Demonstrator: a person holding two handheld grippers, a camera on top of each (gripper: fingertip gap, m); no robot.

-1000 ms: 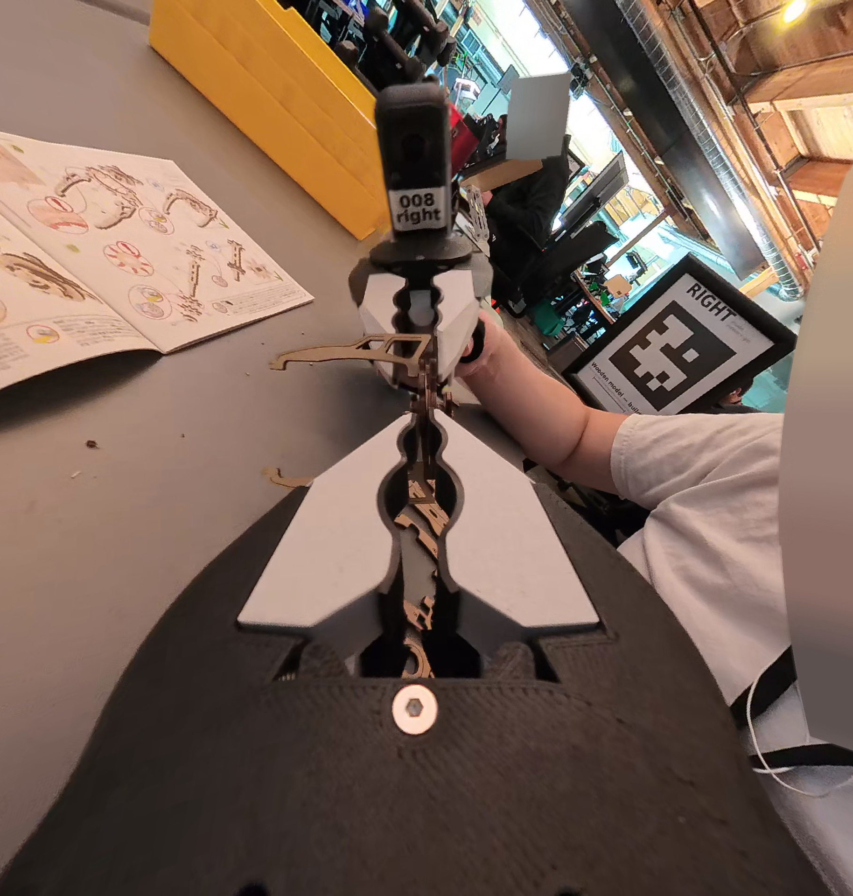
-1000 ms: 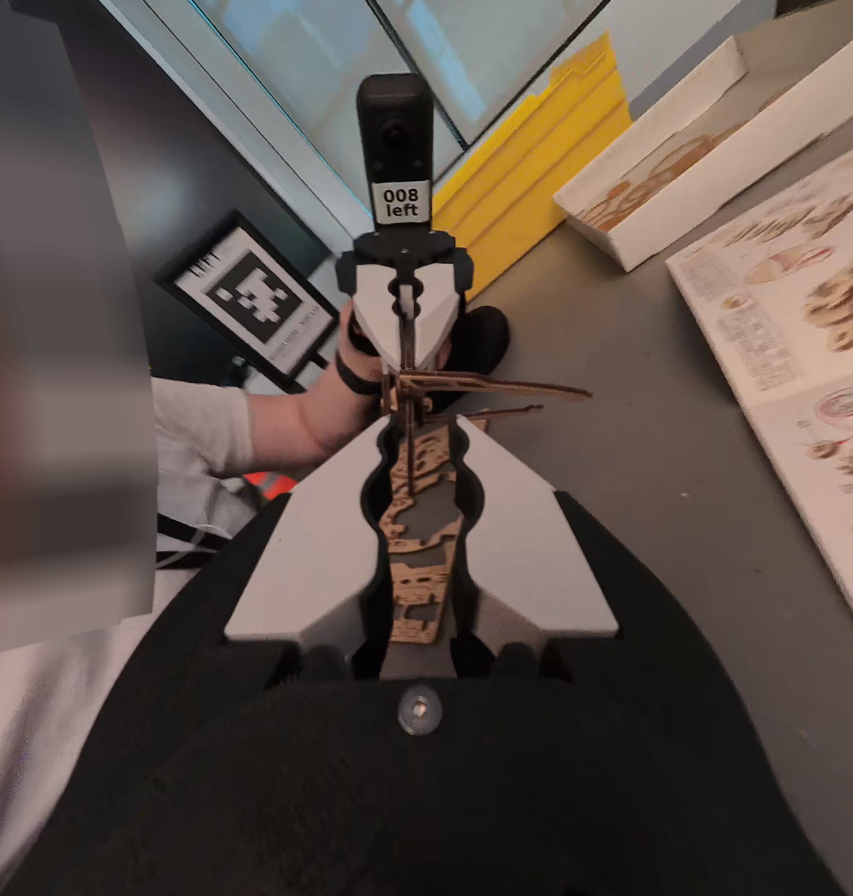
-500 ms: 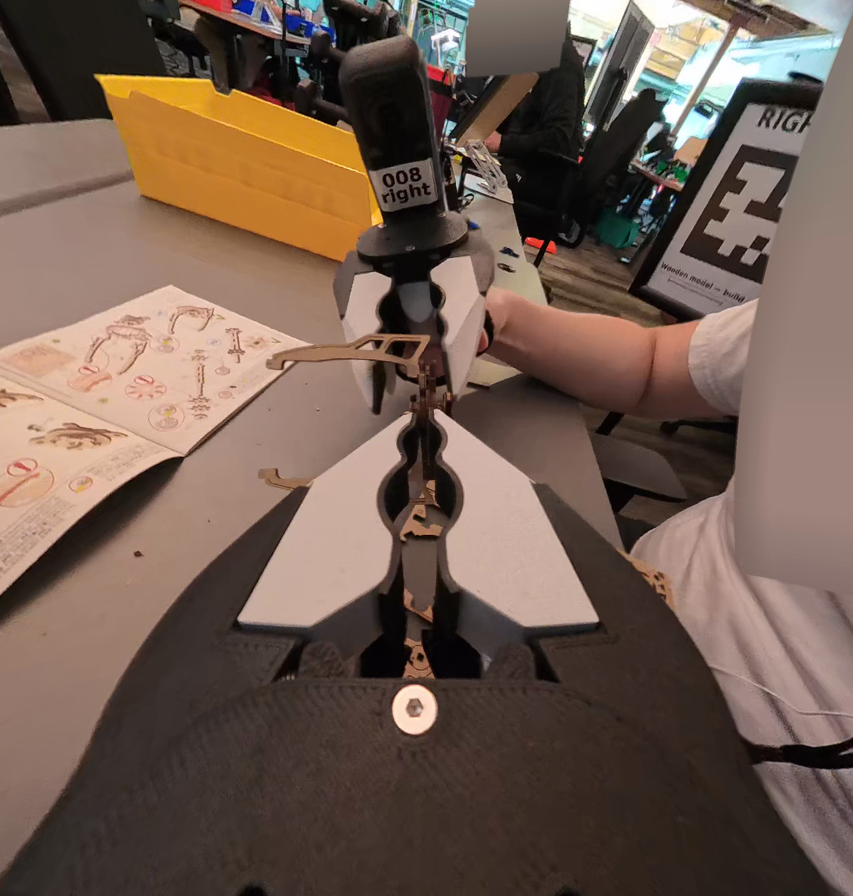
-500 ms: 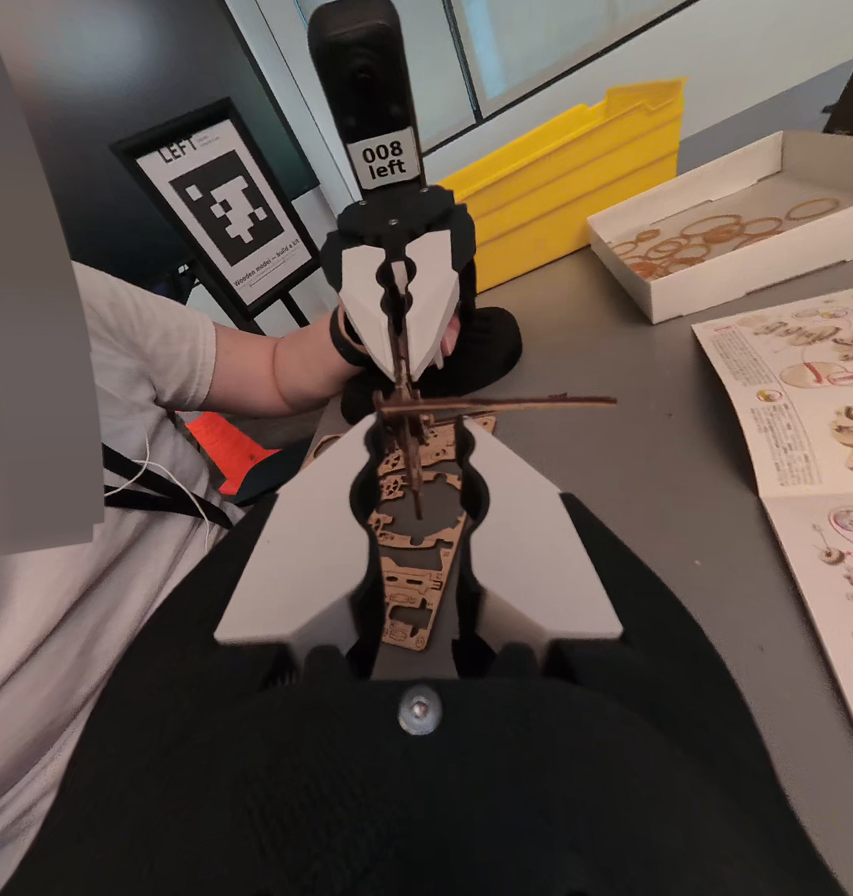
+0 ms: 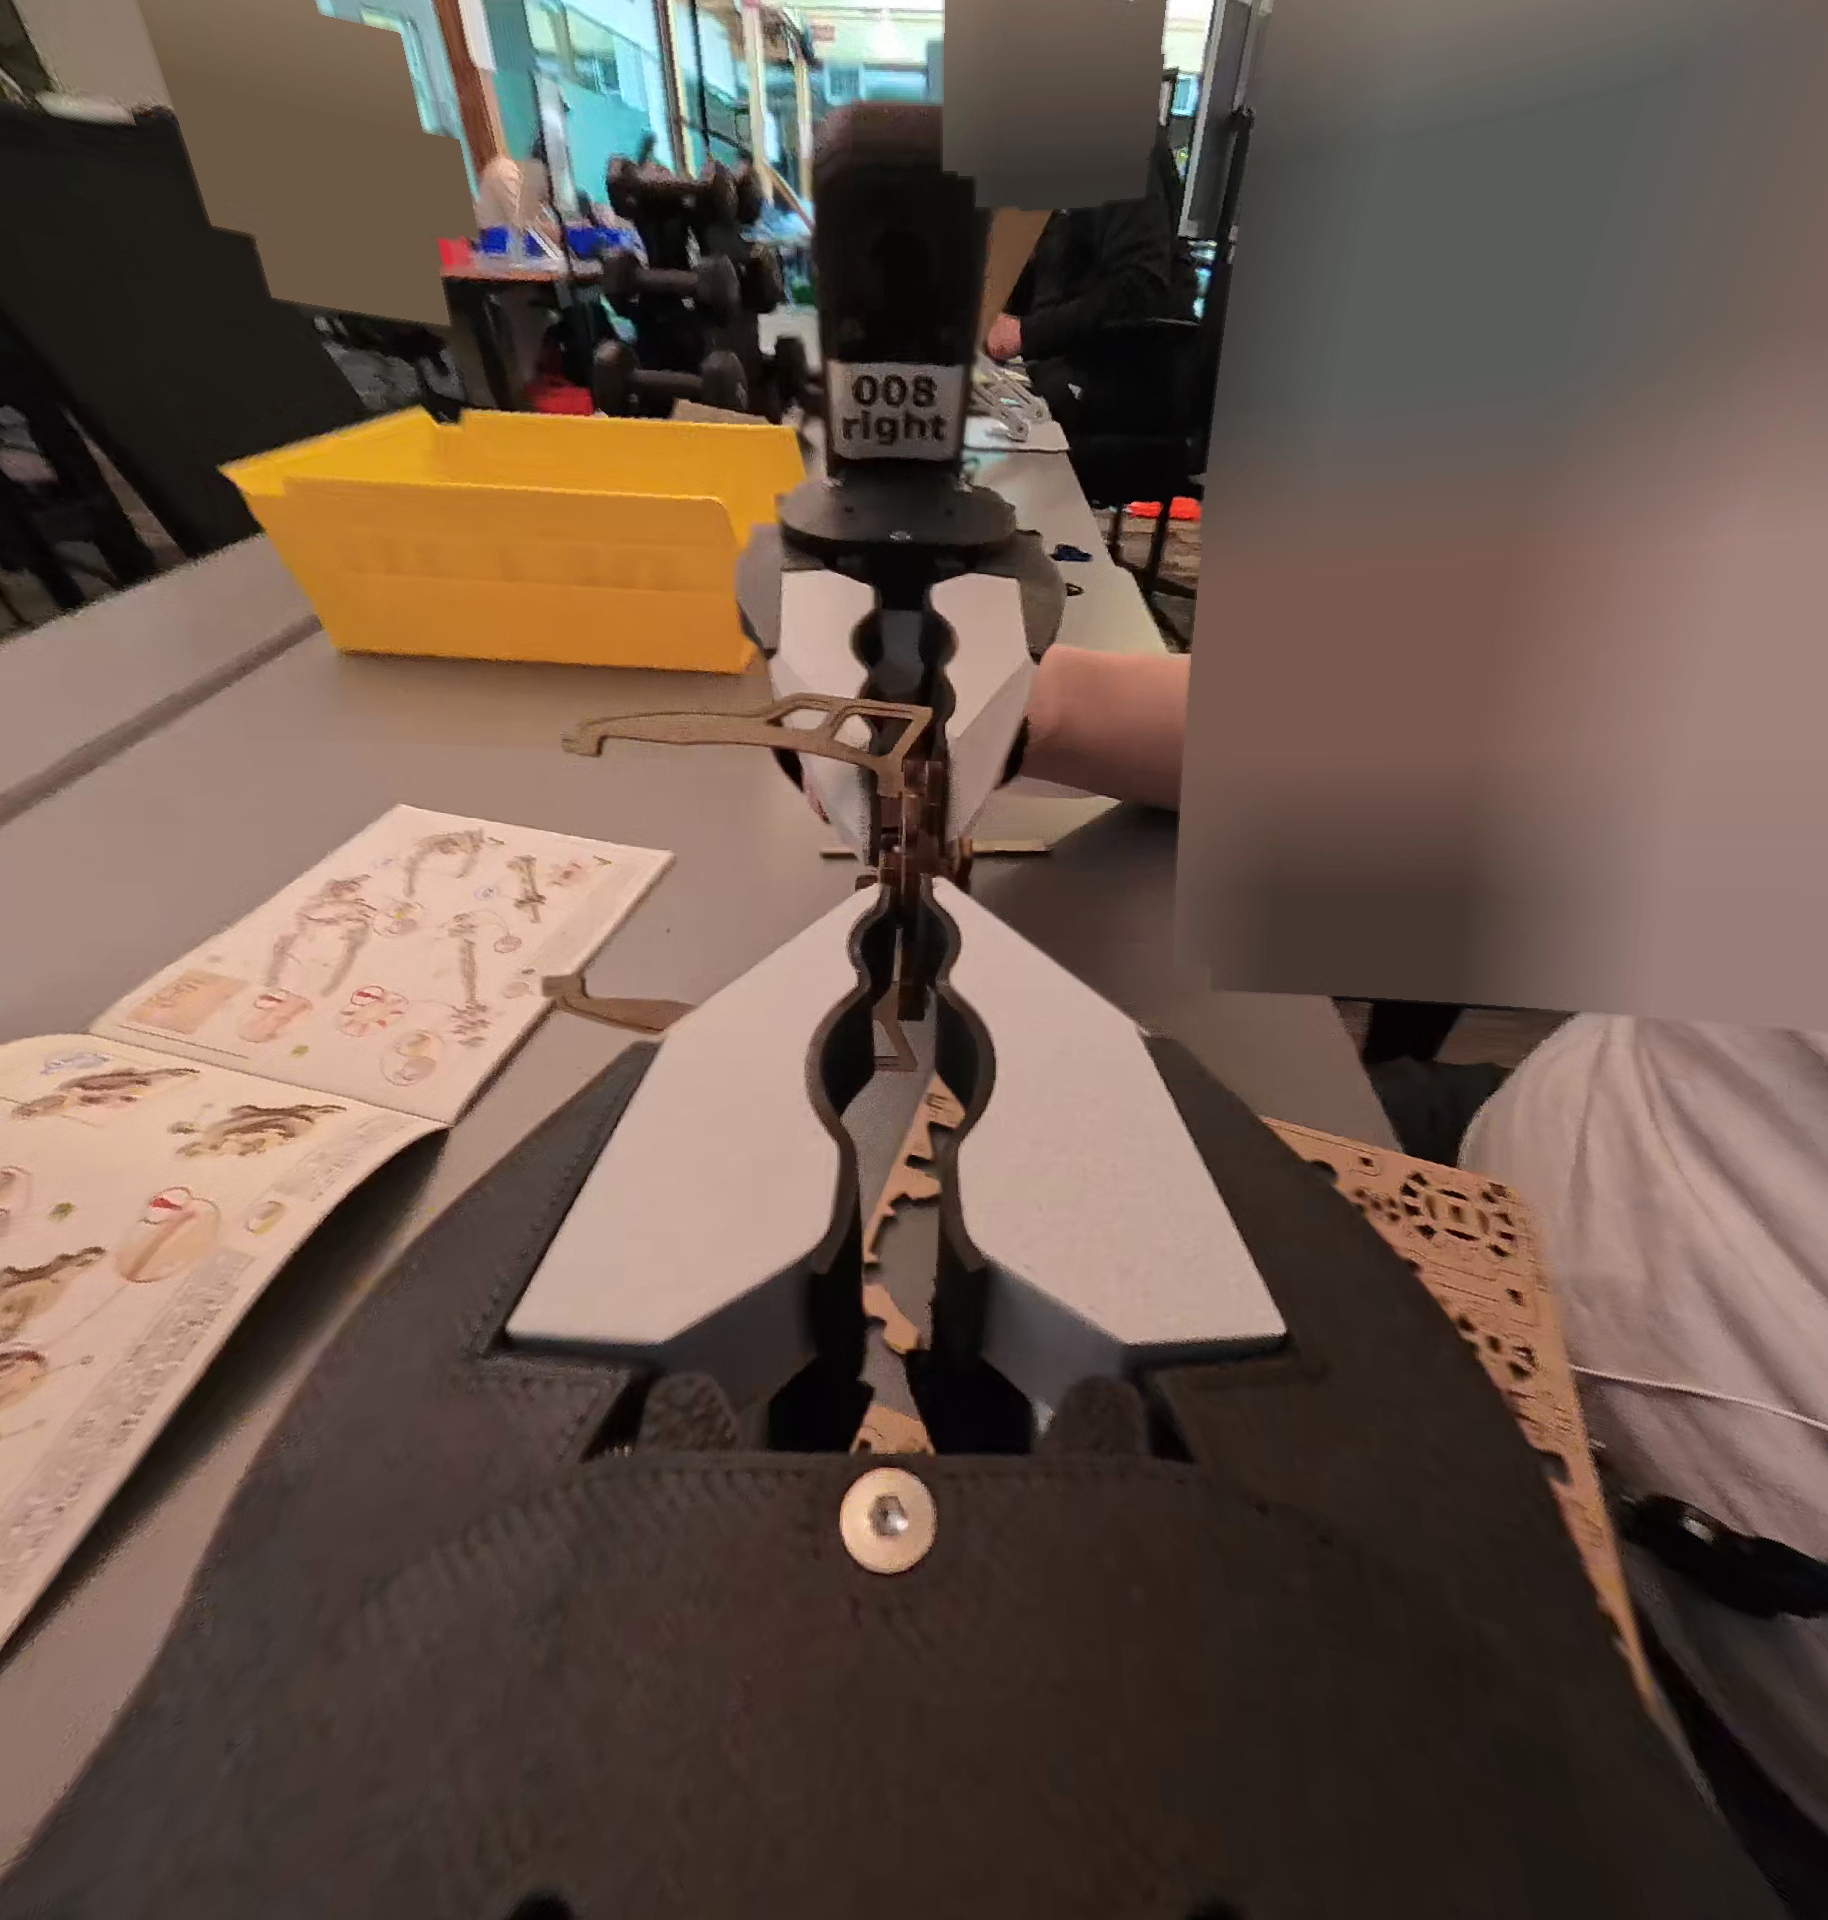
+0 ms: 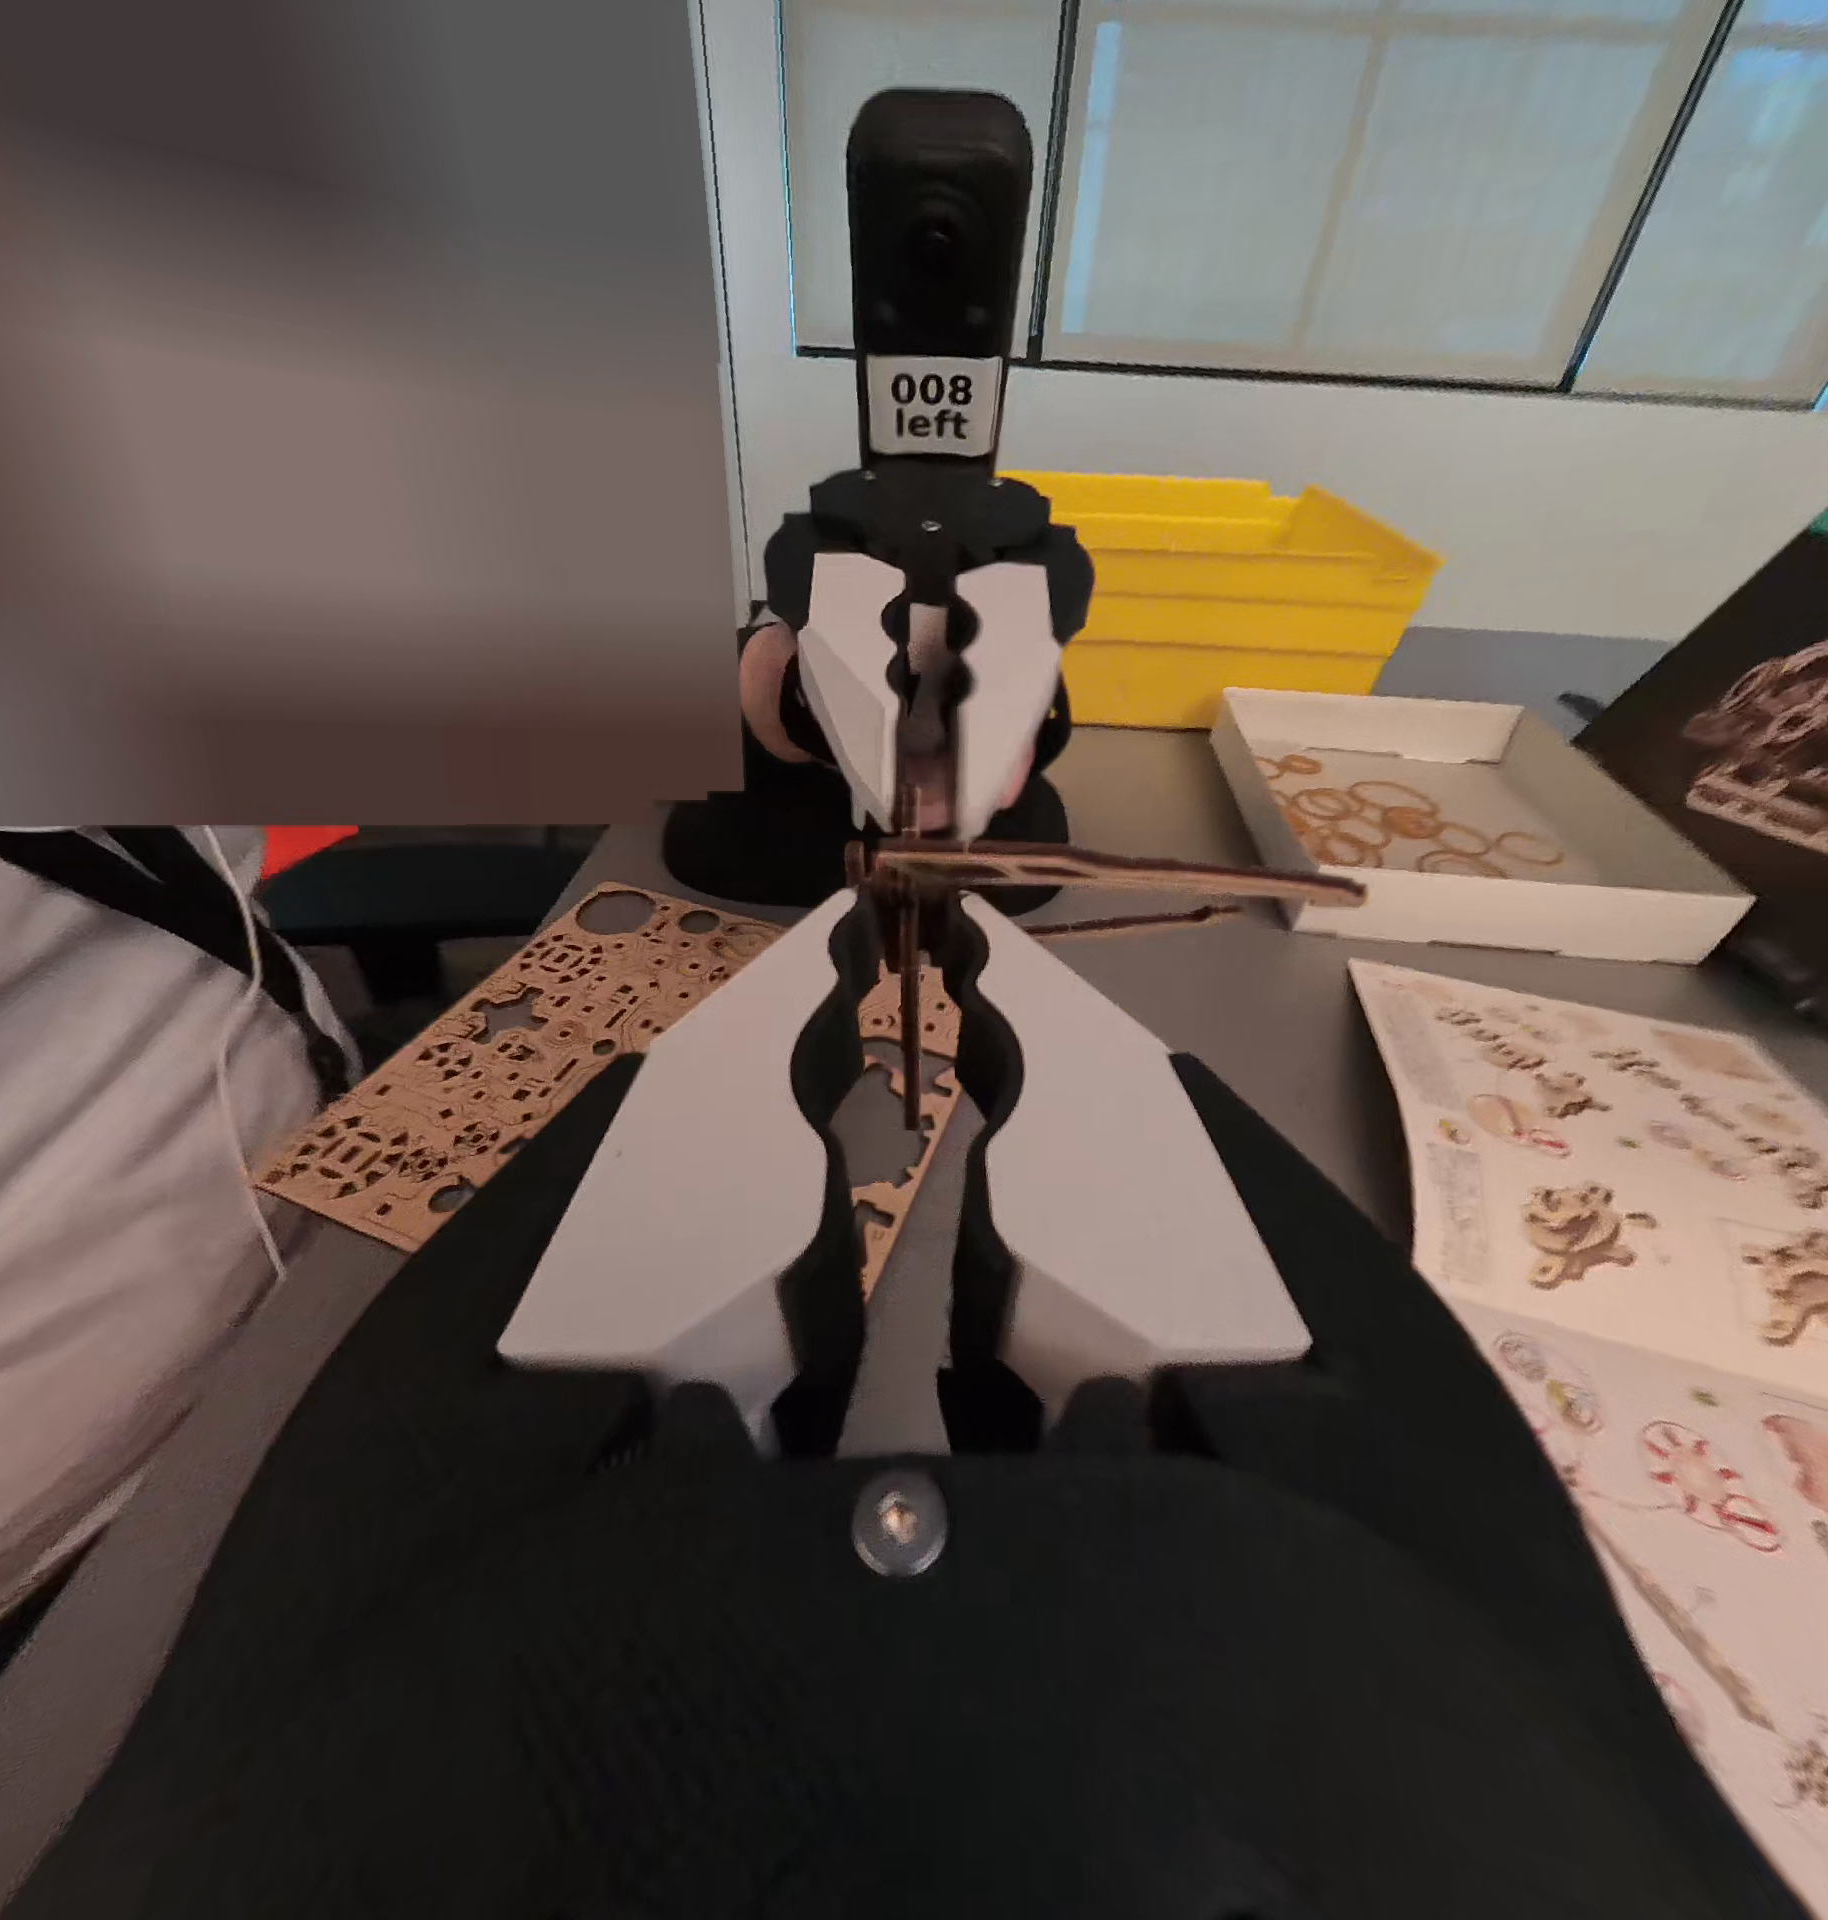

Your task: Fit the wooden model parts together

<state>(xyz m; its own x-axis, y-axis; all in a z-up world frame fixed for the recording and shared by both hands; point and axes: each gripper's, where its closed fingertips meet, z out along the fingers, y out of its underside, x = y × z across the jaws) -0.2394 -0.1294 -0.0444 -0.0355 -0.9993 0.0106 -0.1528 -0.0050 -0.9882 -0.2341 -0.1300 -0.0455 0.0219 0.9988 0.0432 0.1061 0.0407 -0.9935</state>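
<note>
Both grippers meet tip to tip above the grey table (image 5: 370, 748), with a small wooden assembly (image 5: 905, 831) between them. My left gripper (image 5: 905, 896) is shut on a thin wooden plate seen edge-on (image 5: 902, 966). Facing it, my right gripper (image 5: 894, 805) is shut on the part that carries a long slender wooden arm (image 5: 723, 727), which sticks out to the left. In the right wrist view, my right gripper (image 6: 905, 902) pinches a thin plate (image 6: 908, 1023). The long arm (image 6: 1118, 878) points right, and my left gripper (image 6: 912, 821) is shut opposite.
A yellow bin (image 5: 515, 561) stands at the back of the table. An open instruction booklet (image 5: 266, 1039) and a loose wooden piece (image 5: 609, 1008) lie nearby. A punched wooden parts sheet (image 6: 536, 1039), a white tray (image 6: 1512, 920) of rings and a dark box (image 6: 1772, 779) are also here. A person in a white shirt sits close by. My left and right fingertips are right by each other.
Both grippers have swung from a steep tilt to nearly level, still tip to tip. The wooden parts stay gripped between them.
</note>
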